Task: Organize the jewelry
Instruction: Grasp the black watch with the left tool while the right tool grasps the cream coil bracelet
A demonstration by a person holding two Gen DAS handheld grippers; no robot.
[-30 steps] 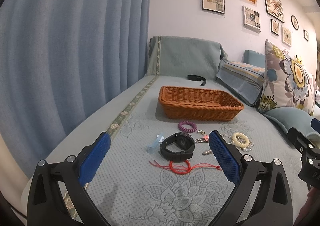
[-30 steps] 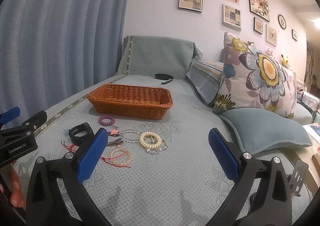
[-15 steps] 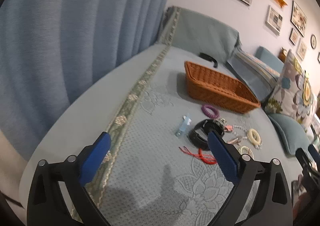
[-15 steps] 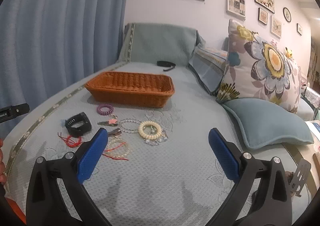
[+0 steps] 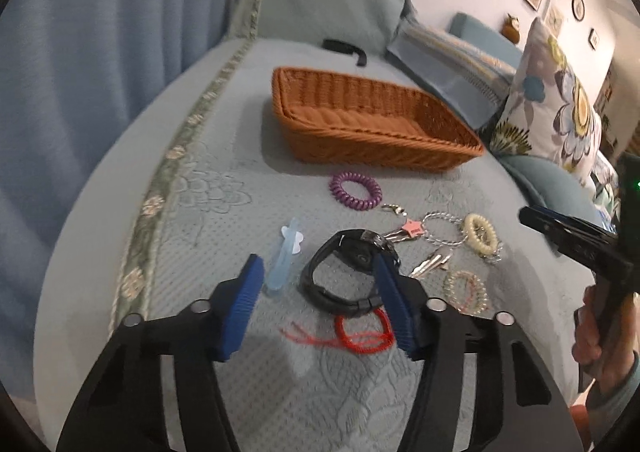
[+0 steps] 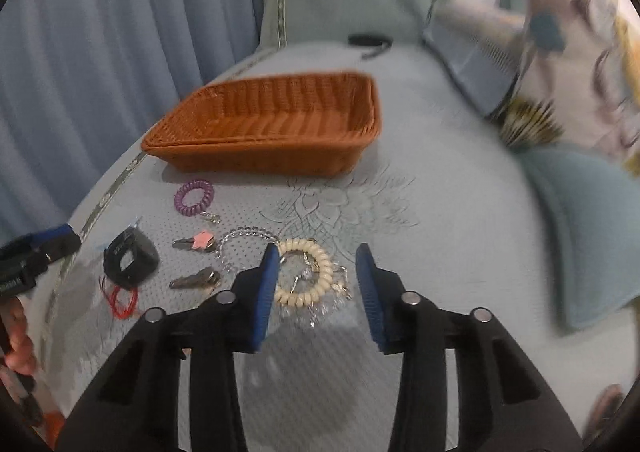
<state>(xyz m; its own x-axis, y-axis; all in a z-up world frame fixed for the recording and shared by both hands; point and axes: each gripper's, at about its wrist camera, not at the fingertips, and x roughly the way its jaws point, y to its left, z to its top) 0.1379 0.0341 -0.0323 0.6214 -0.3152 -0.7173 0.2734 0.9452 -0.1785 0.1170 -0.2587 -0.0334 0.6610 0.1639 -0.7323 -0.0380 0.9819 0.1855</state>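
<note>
Here, both tools (image 5: pixel 320 308) (image 6: pixel 316 288) tilted over jewelry.

My left wrist view angled down along its fingers, close over the black watch (image 5: pixel 352 272), my right wrist view likewise tilted, close over the cream coil bracelet (image 6: pixel 306 272), both sharing the wicker basket (image 5: pixel 372 148) and bedspread (image 5: pixel 224 212).

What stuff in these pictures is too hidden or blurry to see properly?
- Left wrist view: the black watch's right side is hidden behind a blue finger.
- Right wrist view: the flowery pillow is blurred and cut off by the edge.
- Right wrist view: the clear beads under the cream coil bracelet are too blurry to count.
</note>
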